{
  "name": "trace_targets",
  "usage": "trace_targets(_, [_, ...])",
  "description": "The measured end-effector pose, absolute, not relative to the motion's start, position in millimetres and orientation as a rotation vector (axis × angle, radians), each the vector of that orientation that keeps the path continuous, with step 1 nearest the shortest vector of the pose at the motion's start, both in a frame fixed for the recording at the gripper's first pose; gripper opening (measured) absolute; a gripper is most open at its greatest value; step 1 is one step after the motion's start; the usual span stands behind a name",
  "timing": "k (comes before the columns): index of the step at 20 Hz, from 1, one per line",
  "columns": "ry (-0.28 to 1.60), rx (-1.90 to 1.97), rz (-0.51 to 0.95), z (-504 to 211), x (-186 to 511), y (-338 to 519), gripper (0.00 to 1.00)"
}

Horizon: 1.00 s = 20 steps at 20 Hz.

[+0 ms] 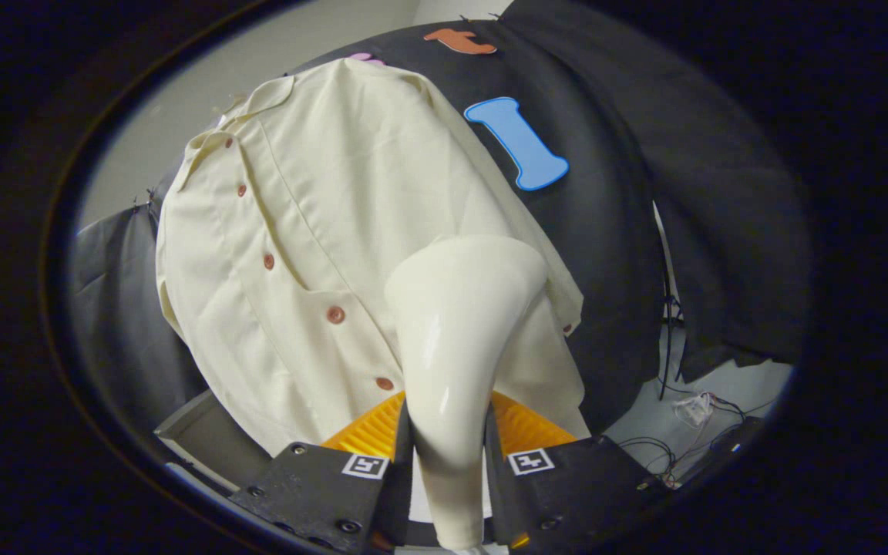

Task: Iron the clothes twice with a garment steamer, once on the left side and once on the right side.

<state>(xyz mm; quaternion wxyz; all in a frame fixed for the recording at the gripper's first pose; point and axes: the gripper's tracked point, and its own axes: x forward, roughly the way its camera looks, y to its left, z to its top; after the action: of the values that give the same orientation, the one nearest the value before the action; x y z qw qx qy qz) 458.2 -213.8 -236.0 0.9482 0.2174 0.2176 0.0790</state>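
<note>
One cream shirt (313, 231) hangs against the booth's black cloth wall (629, 231), buttoned down the front, its collar toward eleven o'clock and its hem hidden behind the gripper. Next in size, the white steamer (455, 339) rises from between the fingers toward twelve o'clock, its flared head covering part of the shirt's lower front; whether they touch is unclear. Smallest, the gripper (448, 470) is narrowed, both fingers pressing the steamer's handle, whose end is cut off below.
</note>
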Motion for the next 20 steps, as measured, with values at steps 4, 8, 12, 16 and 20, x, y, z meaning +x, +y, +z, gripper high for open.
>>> trace_targets(4, [0.490,0.462,0.159,-270.5,442.1,-219.3,0.42])
trace_targets(8, [0.513,0.482,0.155,-292.2,430.9,-222.3,0.42])
trace_targets(12, [0.536,0.506,0.149,-308.6,417.0,-223.0,0.42])
trace_targets(16, [0.524,0.501,0.169,-304.1,399.2,-215.9,0.42])
trace_targets(20, [0.482,0.509,0.198,-270.9,378.6,-199.6,0.42])
